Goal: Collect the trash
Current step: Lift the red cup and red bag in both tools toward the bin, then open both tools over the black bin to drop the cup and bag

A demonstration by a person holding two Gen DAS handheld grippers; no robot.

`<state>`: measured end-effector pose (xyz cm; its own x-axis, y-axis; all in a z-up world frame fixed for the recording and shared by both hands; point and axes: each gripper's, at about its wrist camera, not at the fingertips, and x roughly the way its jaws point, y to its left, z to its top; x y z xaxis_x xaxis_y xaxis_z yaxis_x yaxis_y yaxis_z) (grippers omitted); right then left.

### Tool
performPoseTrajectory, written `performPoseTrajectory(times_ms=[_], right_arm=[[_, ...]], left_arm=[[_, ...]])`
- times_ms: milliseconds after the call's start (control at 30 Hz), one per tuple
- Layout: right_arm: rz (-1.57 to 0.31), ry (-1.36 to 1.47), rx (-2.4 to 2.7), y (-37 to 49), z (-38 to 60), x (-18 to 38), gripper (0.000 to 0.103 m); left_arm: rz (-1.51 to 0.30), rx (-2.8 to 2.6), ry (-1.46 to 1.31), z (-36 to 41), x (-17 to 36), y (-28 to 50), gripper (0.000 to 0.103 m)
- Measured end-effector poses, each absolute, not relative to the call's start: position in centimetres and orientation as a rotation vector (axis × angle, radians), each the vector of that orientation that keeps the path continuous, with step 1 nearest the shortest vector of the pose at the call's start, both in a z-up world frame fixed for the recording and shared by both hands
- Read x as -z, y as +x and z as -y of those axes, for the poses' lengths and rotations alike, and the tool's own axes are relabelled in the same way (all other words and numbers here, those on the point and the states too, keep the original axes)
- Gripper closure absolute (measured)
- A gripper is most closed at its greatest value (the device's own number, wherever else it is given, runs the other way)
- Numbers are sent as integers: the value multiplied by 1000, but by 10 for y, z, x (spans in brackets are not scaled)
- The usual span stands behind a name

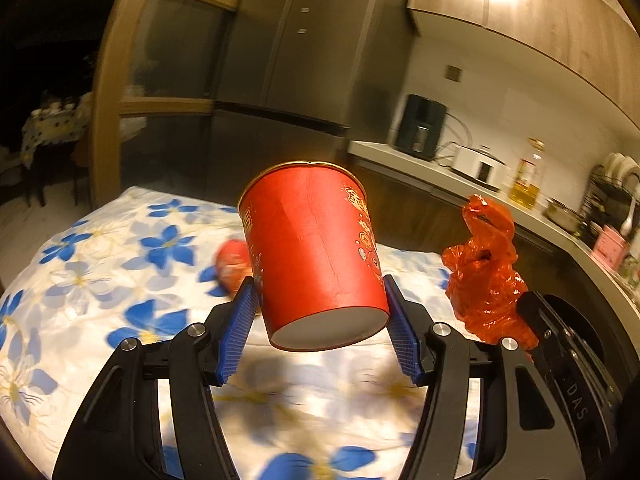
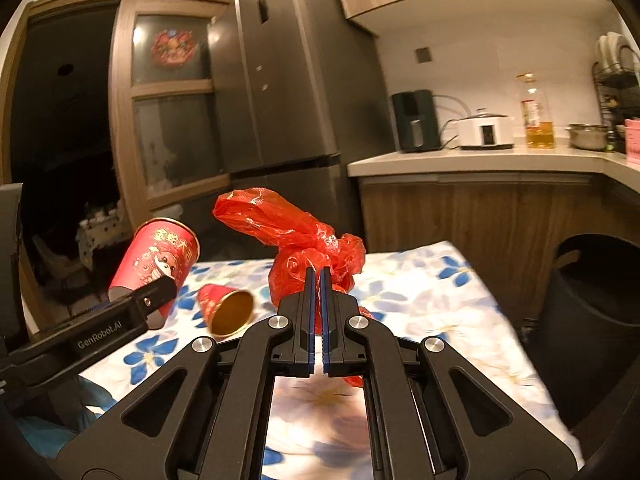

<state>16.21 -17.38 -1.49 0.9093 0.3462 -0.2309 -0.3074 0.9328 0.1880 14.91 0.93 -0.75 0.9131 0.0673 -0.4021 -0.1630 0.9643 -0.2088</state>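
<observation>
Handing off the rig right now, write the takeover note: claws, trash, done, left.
Left claw: shut on the red paper cup, lifted off the table.
Right claw: shut on the crumpled red plastic bag, also lifted.
Second red cup: lying on its side on the floral tablecloth.
Dark bin: beside the table, on the right of the right wrist view.
Done: two items picked up.
Left: probably drop both in the bin, then fetch the second cup.

Two red paper cups [image 2: 154,258] [image 2: 226,308] are showing, one red plastic bag [image 2: 296,240], one dark bin [image 2: 596,320], apparently one oil bottle [image 2: 538,114].
</observation>
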Motion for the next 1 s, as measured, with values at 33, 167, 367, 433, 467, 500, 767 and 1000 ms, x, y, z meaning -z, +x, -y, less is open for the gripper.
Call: performPoseTrajectory(times_ms=[33,167,367,433,467,500,767,1000], right_arm=[[-256,156,-320,159,184,13,101],[-230,173,-255,152,215,7,101],[-191,192,-140,143,270,0,101],[-178,198,-93,140,291,-2,101],[-174,201,-75,139,298,-2,101],[-168,206,-53,138,309,-3,101],[-155,243,90,135,380,1,101],[-159,264,150,135,420,9,101]], left_arm=[[-402,-105,-237,-3,6,149,43],[-401,-23,-209,32,2,154,43],[-395,102,-156,93,-4,165,43],[-391,152,-137,117,-5,170,43],[-388,167,-129,126,-6,171,43],[-385,189,-119,137,-7,172,43],[-380,359,-69,216,-3,189,43],[-371,465,-30,265,2,203,43]])
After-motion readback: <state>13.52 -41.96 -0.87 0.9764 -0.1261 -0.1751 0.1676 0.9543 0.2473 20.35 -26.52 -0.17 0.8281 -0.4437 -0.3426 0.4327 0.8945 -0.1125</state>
